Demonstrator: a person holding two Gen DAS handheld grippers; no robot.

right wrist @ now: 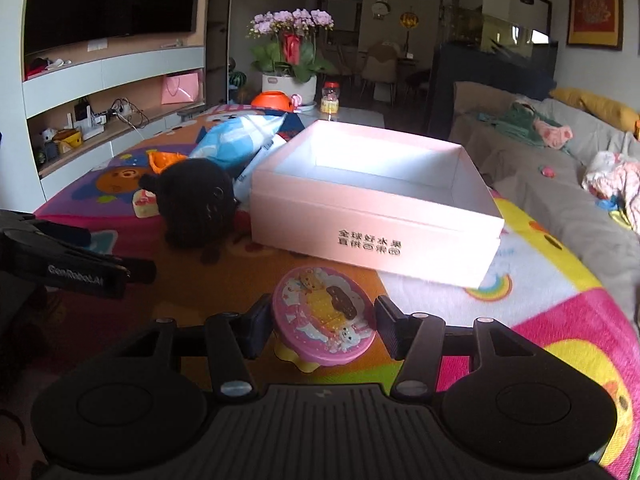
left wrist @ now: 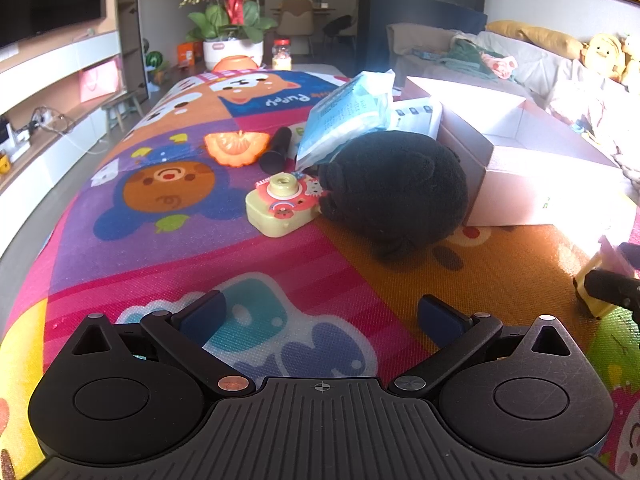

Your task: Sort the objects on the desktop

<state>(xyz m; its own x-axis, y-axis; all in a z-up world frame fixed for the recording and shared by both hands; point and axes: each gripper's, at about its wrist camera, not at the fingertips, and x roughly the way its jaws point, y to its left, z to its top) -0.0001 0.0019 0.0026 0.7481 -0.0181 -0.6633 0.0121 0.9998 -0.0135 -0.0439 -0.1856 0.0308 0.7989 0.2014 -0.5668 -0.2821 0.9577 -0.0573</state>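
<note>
My right gripper (right wrist: 324, 322) is shut on a pink round tin (right wrist: 324, 314) with a cartoon lid and a yellow base; its pads press the lid's left and right edges. The tin sits low over the mat, just in front of the open pink box (right wrist: 372, 220). My left gripper (left wrist: 320, 316) is open with nothing between its fingers, above the cartoon mat. Beyond it lie a black plush toy (left wrist: 396, 188), a yellow toy camera (left wrist: 282, 204), an orange fruit-shaped toy (left wrist: 236, 146), a black cylinder (left wrist: 276, 150) and a blue packet (left wrist: 348, 112).
The colourful play mat (left wrist: 160, 240) covers the table. A flower pot (right wrist: 290, 84), an orange bowl (right wrist: 272, 100) and a jar (right wrist: 331, 100) stand at the far end. A sofa (right wrist: 540, 168) with clothes runs along the right, shelves along the left.
</note>
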